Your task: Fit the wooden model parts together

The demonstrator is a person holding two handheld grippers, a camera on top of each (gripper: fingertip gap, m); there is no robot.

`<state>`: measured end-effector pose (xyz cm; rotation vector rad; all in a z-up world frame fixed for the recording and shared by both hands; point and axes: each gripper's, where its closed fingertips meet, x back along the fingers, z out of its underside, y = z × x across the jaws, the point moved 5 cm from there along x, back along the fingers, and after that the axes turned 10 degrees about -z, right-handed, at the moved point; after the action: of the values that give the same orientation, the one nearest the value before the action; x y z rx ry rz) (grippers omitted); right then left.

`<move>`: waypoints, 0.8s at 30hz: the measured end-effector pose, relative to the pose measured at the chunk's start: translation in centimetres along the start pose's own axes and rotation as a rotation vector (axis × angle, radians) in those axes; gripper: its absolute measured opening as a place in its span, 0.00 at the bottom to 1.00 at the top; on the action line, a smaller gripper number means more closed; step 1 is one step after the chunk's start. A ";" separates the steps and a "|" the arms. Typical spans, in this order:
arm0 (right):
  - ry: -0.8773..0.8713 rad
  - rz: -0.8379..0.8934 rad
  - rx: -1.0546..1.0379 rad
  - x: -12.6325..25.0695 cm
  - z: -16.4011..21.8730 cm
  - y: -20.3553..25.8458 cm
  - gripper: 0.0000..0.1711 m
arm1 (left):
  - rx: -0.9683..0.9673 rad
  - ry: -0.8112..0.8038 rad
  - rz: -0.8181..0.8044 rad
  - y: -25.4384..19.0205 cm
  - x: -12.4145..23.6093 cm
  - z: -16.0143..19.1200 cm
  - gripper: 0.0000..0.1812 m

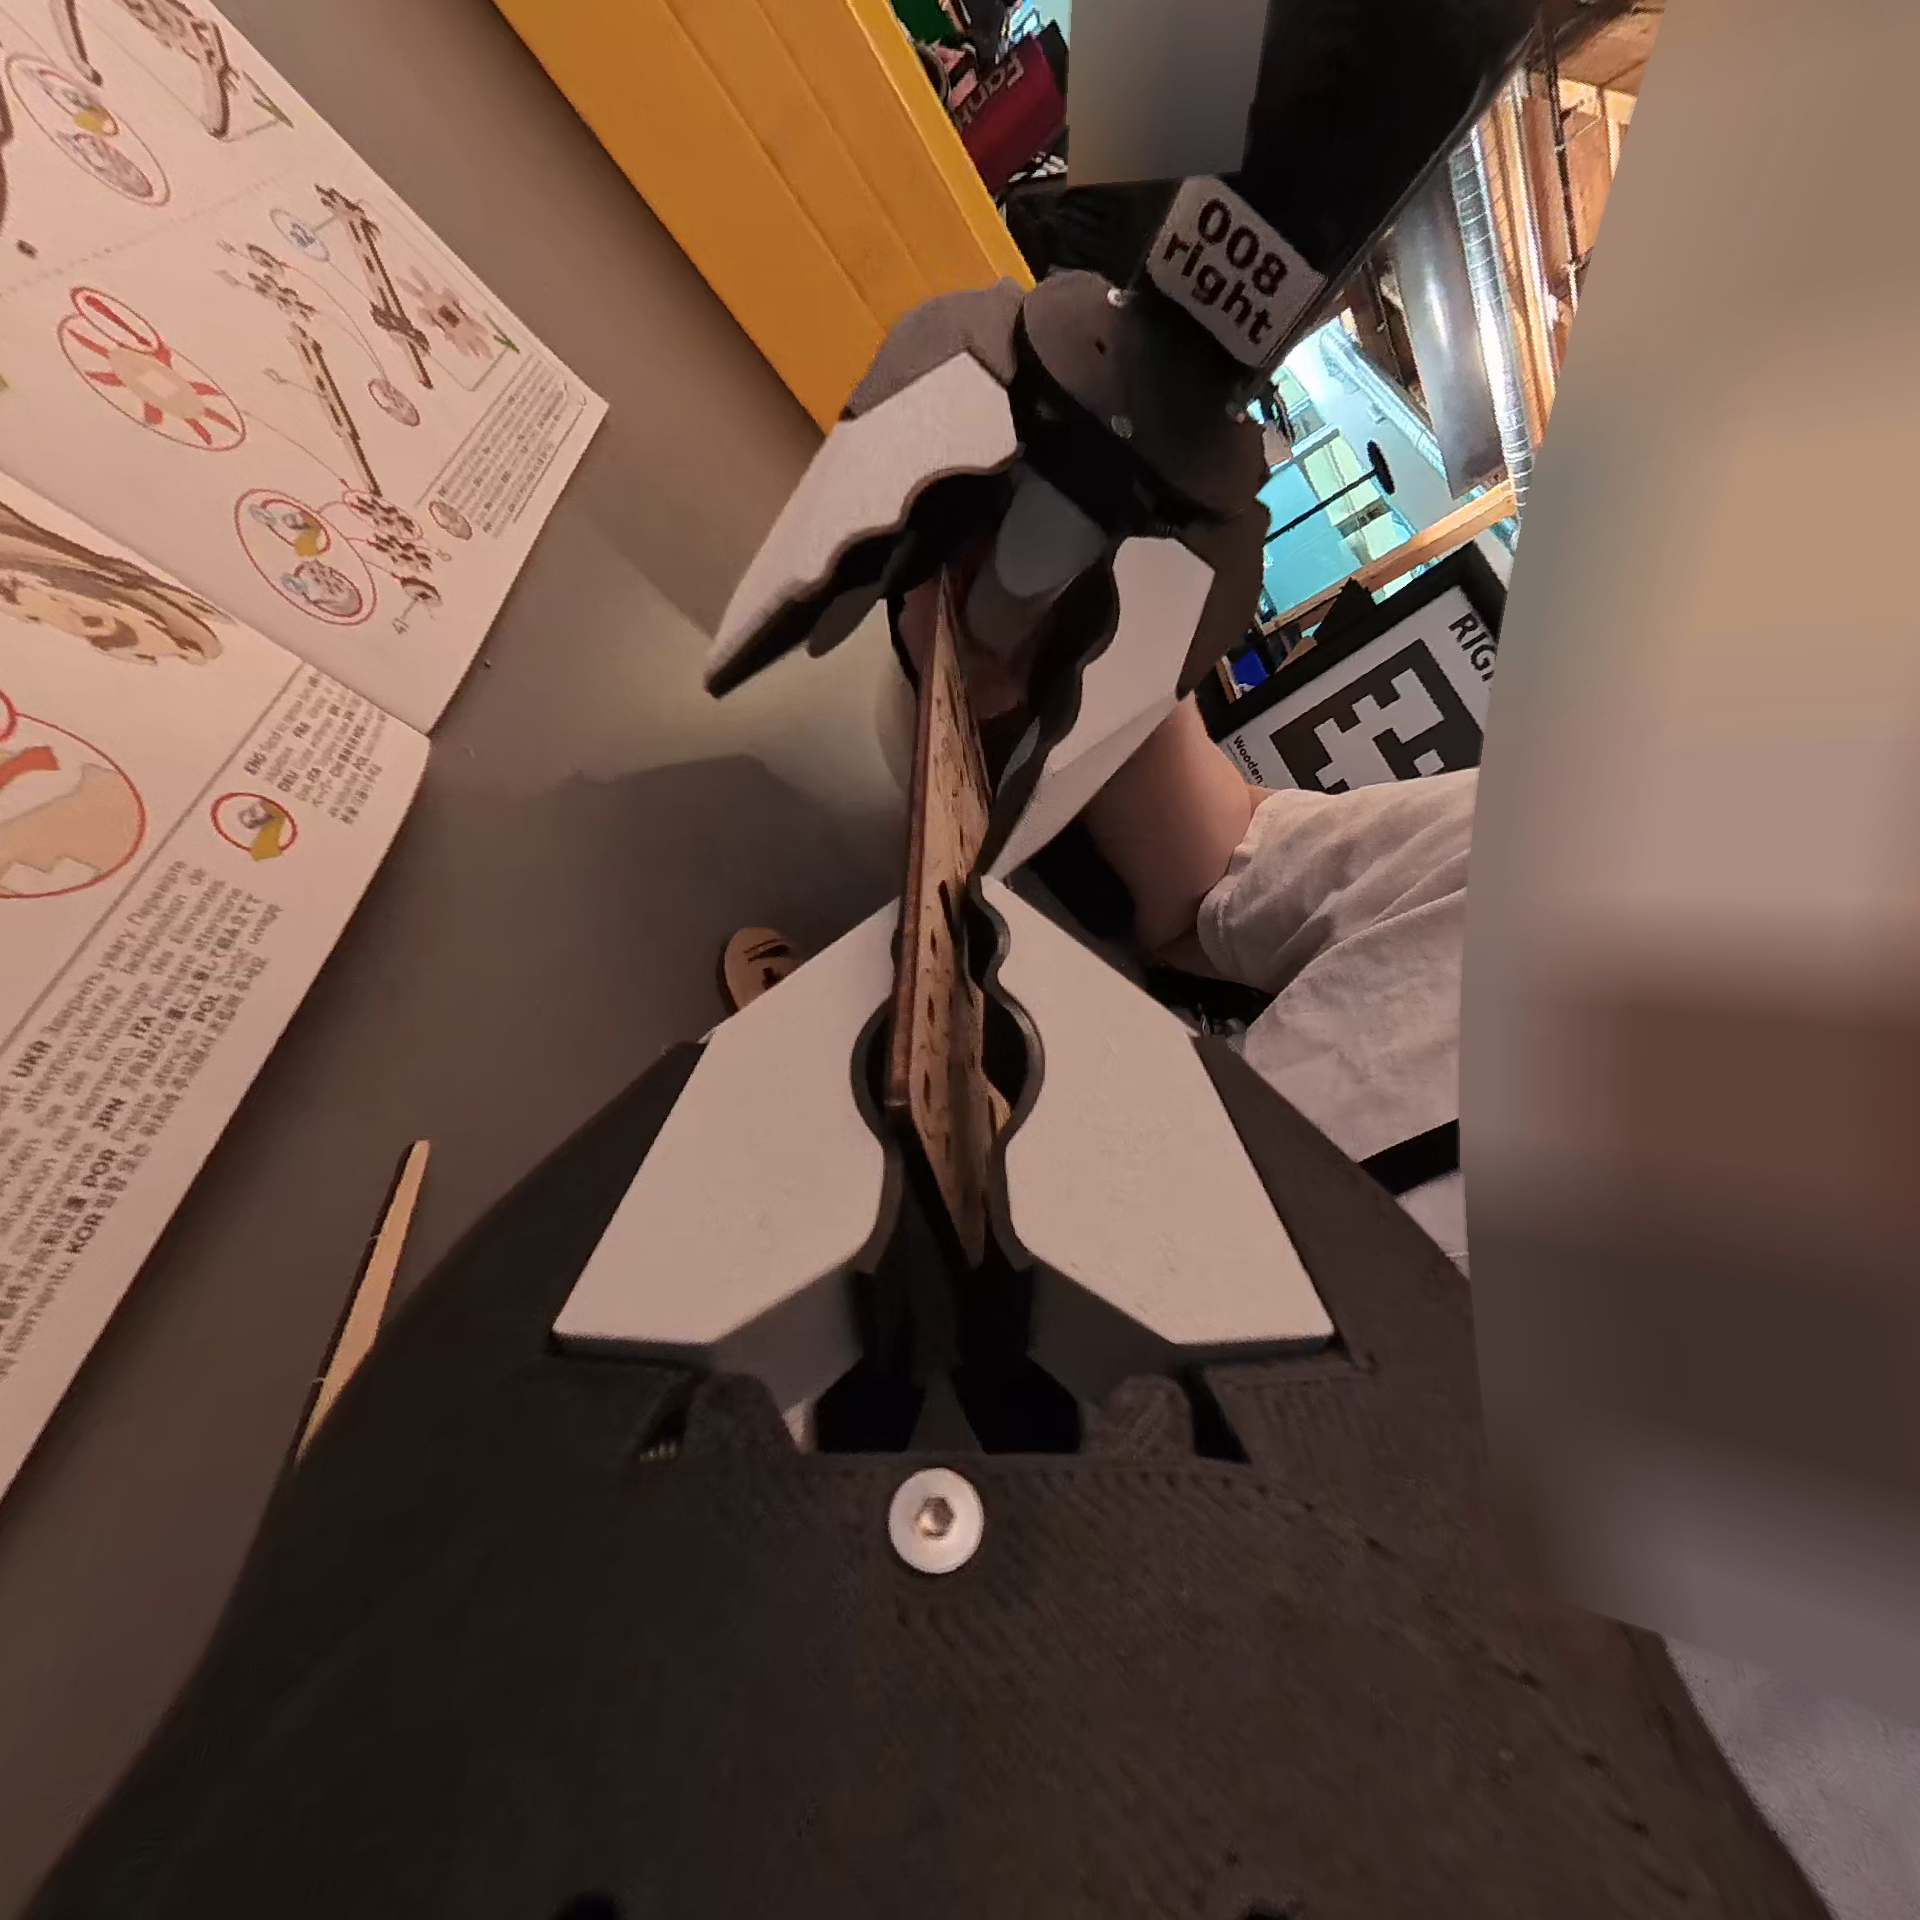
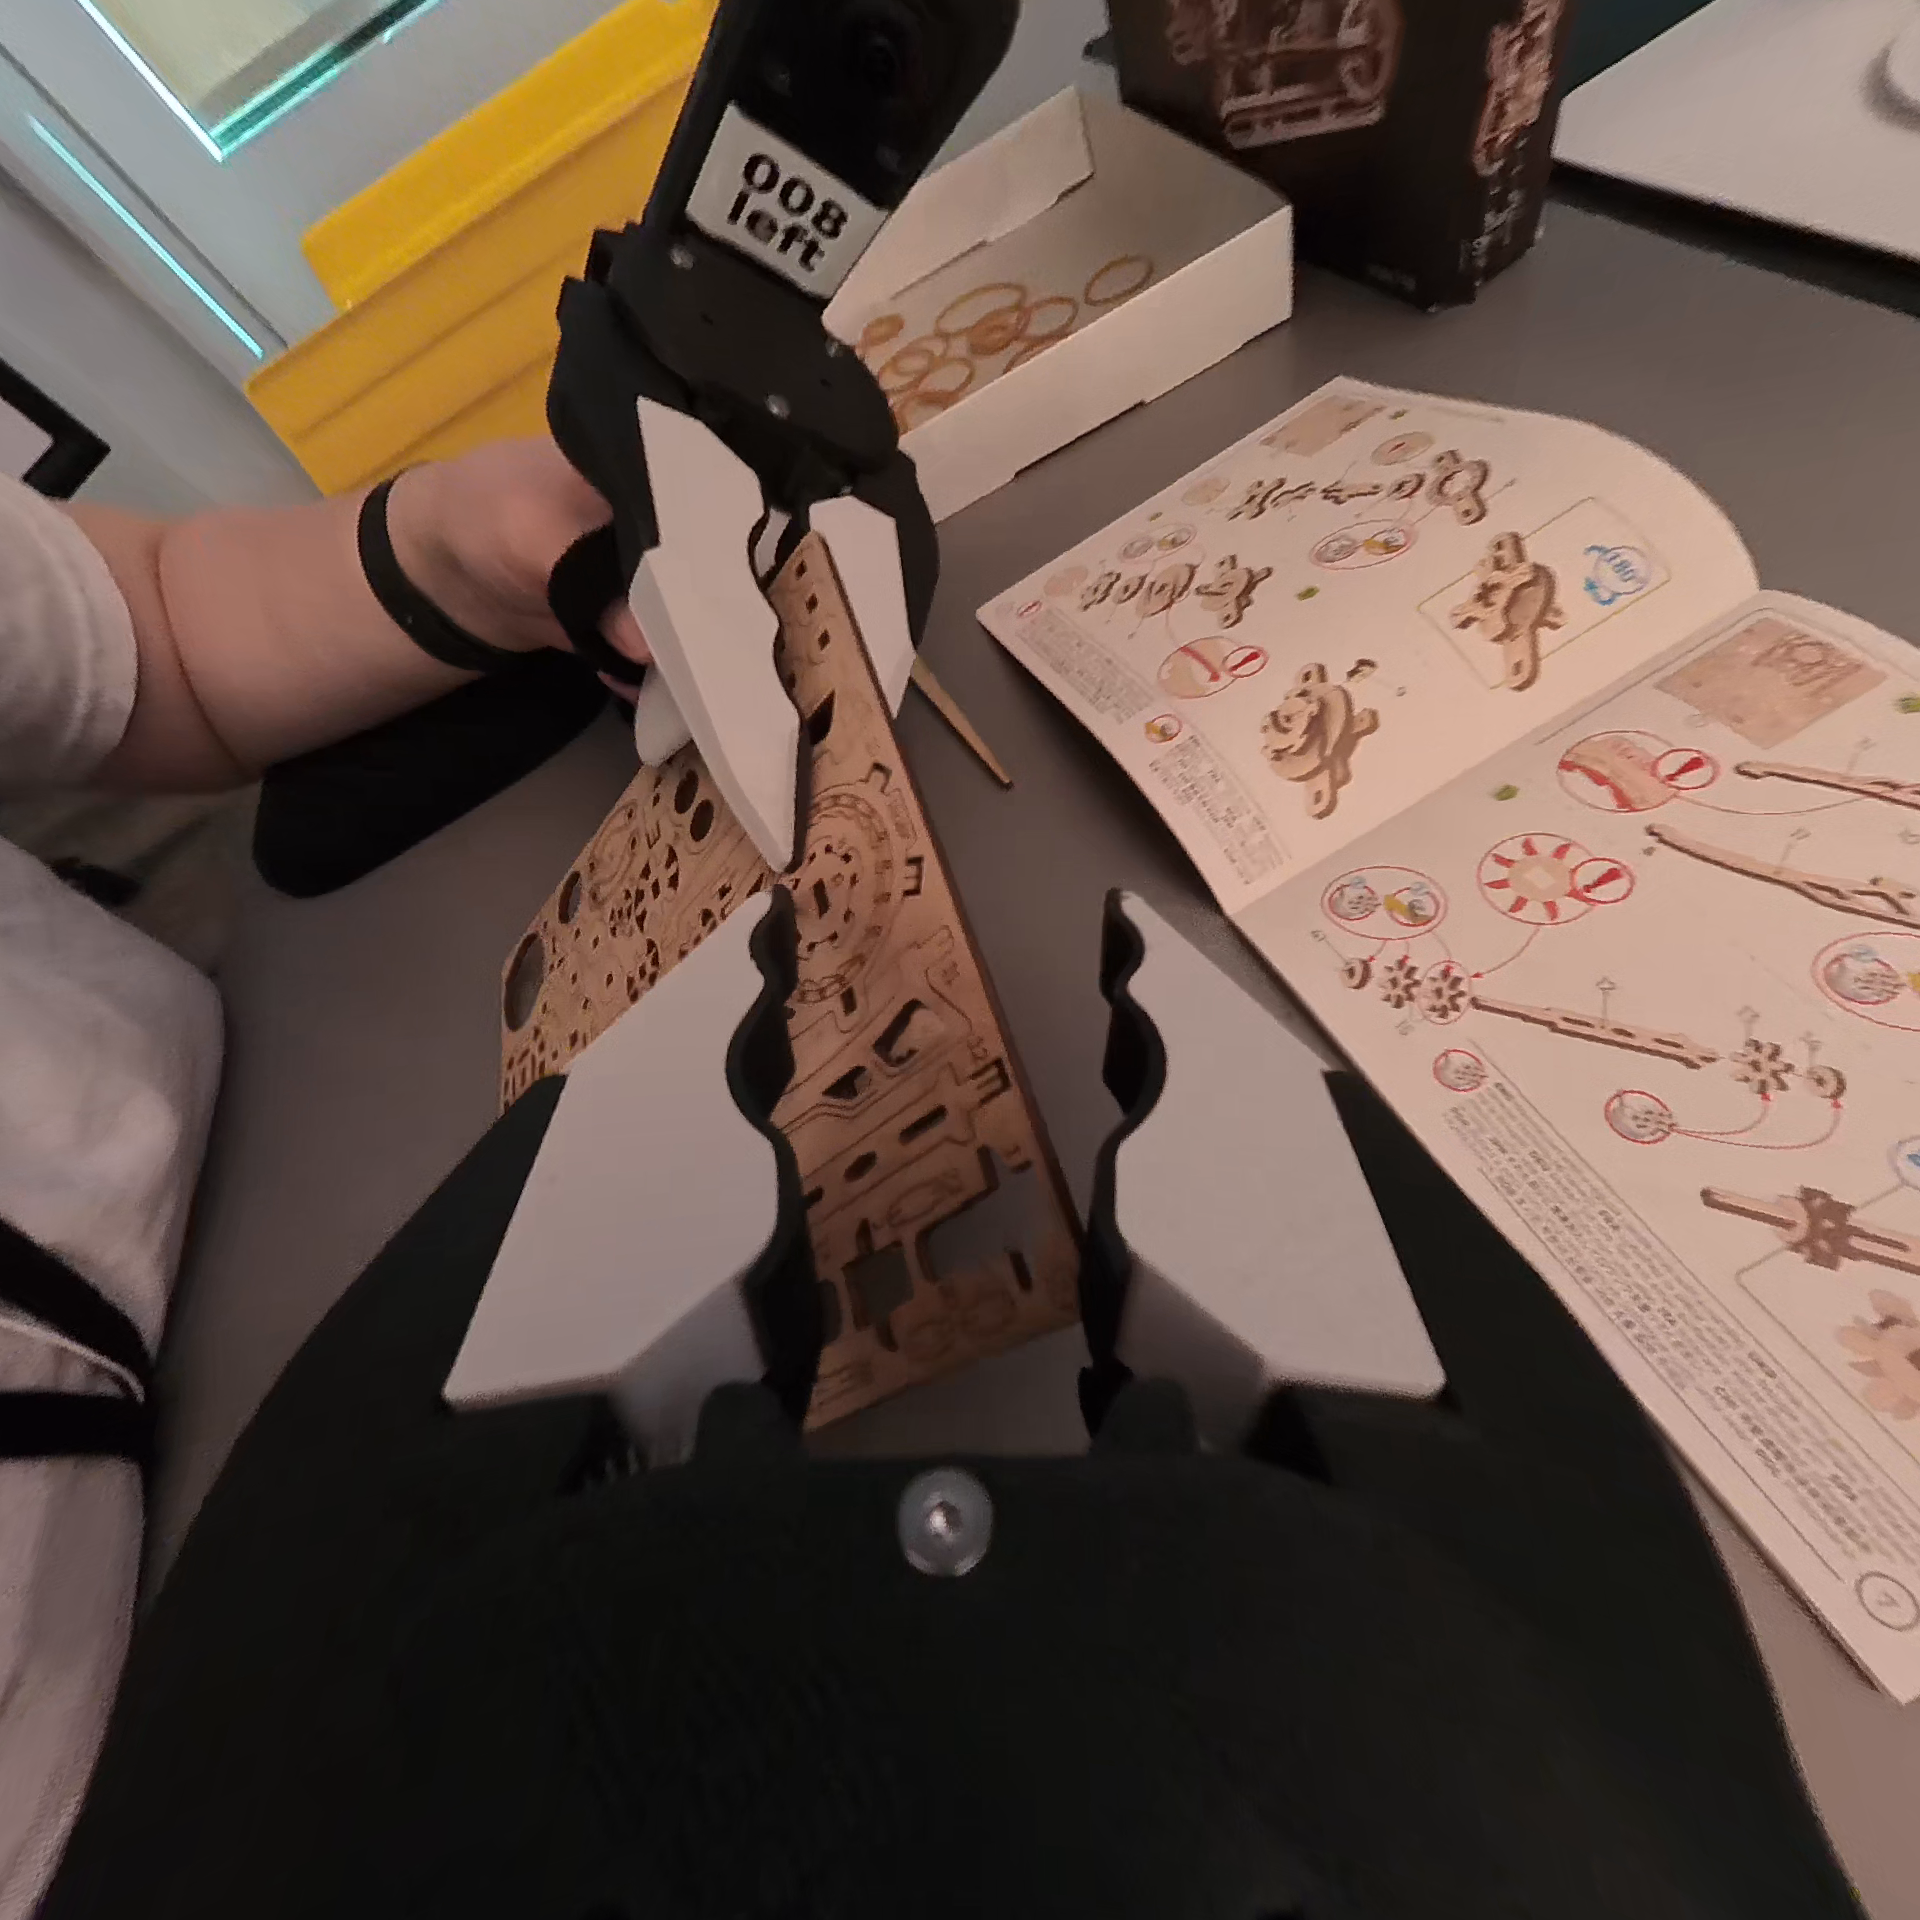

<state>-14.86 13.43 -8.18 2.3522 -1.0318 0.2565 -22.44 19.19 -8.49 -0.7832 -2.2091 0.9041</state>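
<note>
1. My left gripper [image 1: 940, 1039] is pinching the wooden parts sheet [image 2: 831, 1039] edge-on, holding it upright over the grey table [image 2: 364, 987]
2. My right gripper [image 2: 940, 935] is sitting spread wide, gripping nothing; its left finger is overlapping the sheet's face
3. Sheet's long axis is running 12-to-6 between my right fingers, top edge at 12 under the left gripper
4. Instruction booklet [image 2: 1455, 831] is lying at 2 o'clock

I get dim, warm indoor light in both views, with soft shadows on the grey table [image 2: 1039, 499]. Wide-angle bending curves the instruction sheets [image 2: 1558, 935] at the edges. My left view's right side is smeared (an overlaid patch); the nearest gripper bodies look slightly soft.
</note>
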 end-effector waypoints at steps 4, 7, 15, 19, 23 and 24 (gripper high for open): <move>0.008 -0.043 -0.019 -0.2 0.3 0.1 0.31 | 0.005 0.015 0.003 0.1 -0.1 0.2 0.02; 0.006 -0.045 -0.005 -0.2 0.2 0.2 0.30 | 0.001 0.015 0.004 0.0 -0.1 0.2 0.02; -0.011 -0.022 0.040 -0.2 -0.1 0.3 0.31 | -0.005 0.010 0.012 0.0 0.1 0.0 0.02; -0.020 -0.029 0.036 -0.3 0.0 0.2 0.32 | -0.004 0.009 0.014 0.1 0.2 0.0 0.01; -0.023 -0.028 0.040 -0.3 0.0 0.1 0.32 | -0.005 0.010 0.012 0.1 0.2 0.0 0.02; -0.025 -0.027 0.042 -0.3 0.0 0.1 0.32 | -0.005 0.009 0.012 0.1 0.2 0.0 0.01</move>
<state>-15.17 13.59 -8.22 2.4113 -1.0142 0.2419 -22.55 19.36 -8.53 -0.8023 -2.2018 0.8997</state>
